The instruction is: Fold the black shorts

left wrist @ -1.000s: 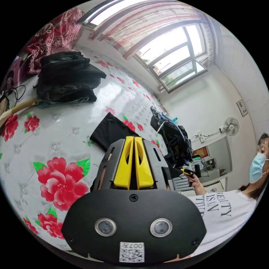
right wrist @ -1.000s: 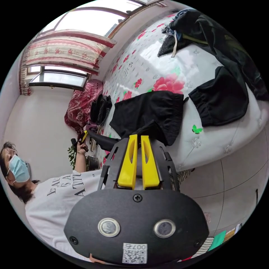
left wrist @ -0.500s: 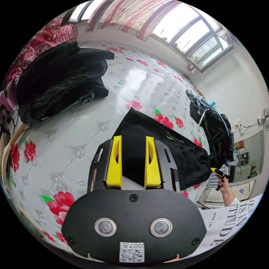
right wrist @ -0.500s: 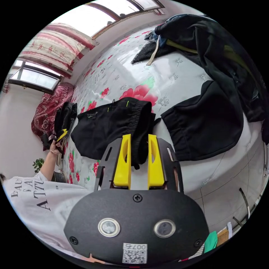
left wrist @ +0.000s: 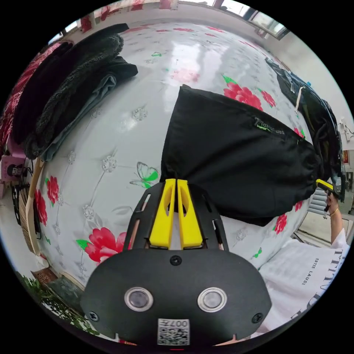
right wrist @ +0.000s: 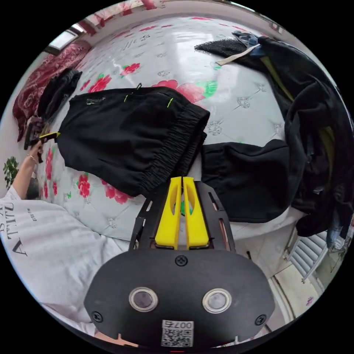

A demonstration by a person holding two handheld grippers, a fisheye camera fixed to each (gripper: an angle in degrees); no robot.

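On the floral bed cover, black shorts lie spread flat betw. two clothes piles. Left gripper jaws pinched tight on the hem corner. Right gripper jaws closed at waistband edge; can't tell if fabric's caught. Second black garment lies just beside the shorts.

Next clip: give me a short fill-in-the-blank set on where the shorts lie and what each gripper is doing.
1. The black shorts lie spread on a quilted cover printed with red ____.
2. In the left gripper view, the left gripper is ____ on a corner of the shorts.
3. In the right gripper view, the right gripper meets the shorts at their gathered ____ end.
4. A pile of dark folded clothes sits ____ from the shorts, not touching them.

Missing words: flowers; shut; waistband; apart
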